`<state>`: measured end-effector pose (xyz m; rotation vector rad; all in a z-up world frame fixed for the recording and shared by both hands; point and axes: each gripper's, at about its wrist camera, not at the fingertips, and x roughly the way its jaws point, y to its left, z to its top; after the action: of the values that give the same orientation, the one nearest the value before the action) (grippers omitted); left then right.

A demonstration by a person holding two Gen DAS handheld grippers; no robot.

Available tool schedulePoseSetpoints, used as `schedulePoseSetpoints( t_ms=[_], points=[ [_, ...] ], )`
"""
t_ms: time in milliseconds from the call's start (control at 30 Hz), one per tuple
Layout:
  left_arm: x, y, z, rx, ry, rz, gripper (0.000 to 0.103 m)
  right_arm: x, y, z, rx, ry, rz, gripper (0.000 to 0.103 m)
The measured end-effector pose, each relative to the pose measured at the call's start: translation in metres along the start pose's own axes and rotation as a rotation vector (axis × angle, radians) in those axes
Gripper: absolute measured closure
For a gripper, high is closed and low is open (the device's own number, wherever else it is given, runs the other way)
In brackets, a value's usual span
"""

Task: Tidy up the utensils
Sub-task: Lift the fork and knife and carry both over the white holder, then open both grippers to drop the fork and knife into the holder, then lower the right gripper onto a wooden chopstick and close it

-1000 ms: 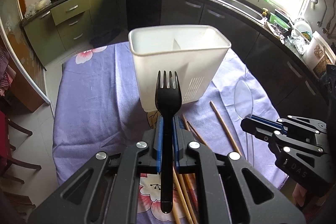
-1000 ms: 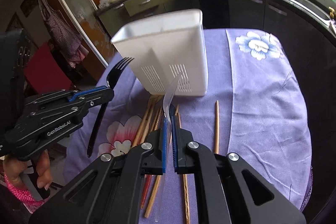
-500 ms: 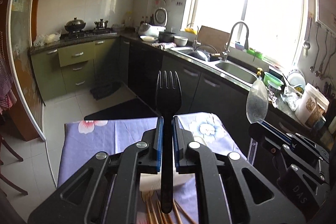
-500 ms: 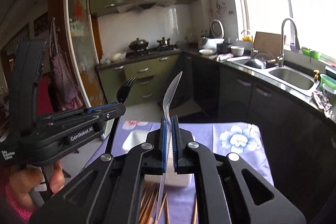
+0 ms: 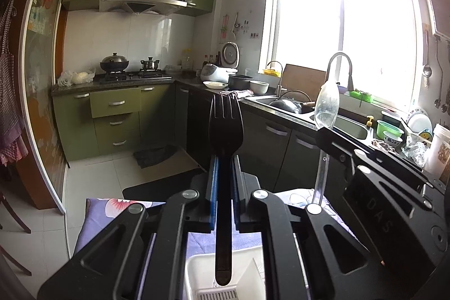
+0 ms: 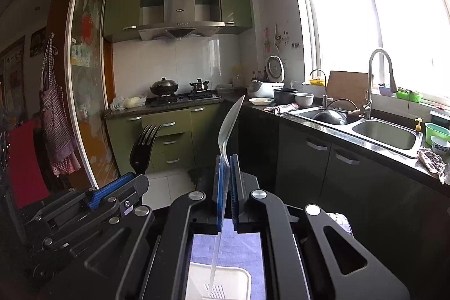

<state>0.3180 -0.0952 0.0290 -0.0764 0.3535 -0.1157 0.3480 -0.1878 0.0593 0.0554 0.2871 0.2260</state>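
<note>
Home kitchen: green cabinets (image 5: 115, 103), range hood (image 5: 142, 0) over a gas hob (image 5: 132, 75) bearing pots, rice cooker (image 5: 216, 72), steel sink (image 6: 382, 134) with tap (image 6: 379, 75) beneath a window (image 5: 343, 41).

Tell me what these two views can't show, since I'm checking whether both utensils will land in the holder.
- White holder: bottom edge and left gripper cut it off; the divider barely shows.
- Same in the right wrist view: only part of its rim shows.
- Clear spoon handle tip: too faint to place.
- Black fork: depth of its handle end unclear.
- Table: mostly hidden.
</note>
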Motion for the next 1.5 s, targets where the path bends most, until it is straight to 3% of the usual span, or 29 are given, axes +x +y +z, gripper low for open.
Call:
schedulePoseSetpoints(
  t_ms=[567,933,1033,1100,1233,1267,1500],
  points=[
    [-0.012,-0.003,-0.054,0.063,0.095,0.013,0.094,-0.033,-0.005,-0.078,-0.046,0.072,0.003,0.098],
    [-0.018,-0.001,-0.065,0.067,0.143,0.011,0.094,-0.049,-0.003,-0.104,-0.065,0.123,0.027,0.097],
    [-0.02,-0.003,-0.066,0.072,0.14,0.012,0.094,-0.055,-0.002,-0.106,-0.069,0.116,0.034,0.091],
    [-0.022,-0.003,-0.065,0.07,0.137,0.009,0.091,-0.059,0.0,-0.105,-0.077,0.107,0.037,0.081],
    [-0.033,-0.002,-0.062,0.066,0.118,0.003,0.07,-0.07,0.0,-0.103,-0.083,0.101,0.049,0.08],
    [-0.037,-0.002,-0.062,0.068,0.115,0.003,0.068,-0.074,-0.001,-0.103,-0.082,0.099,0.051,0.075],
    [-0.071,0.004,-0.063,0.055,0.148,-0.003,0.065,-0.106,-0.009,-0.103,-0.077,0.127,0.087,0.068]
  ],
)
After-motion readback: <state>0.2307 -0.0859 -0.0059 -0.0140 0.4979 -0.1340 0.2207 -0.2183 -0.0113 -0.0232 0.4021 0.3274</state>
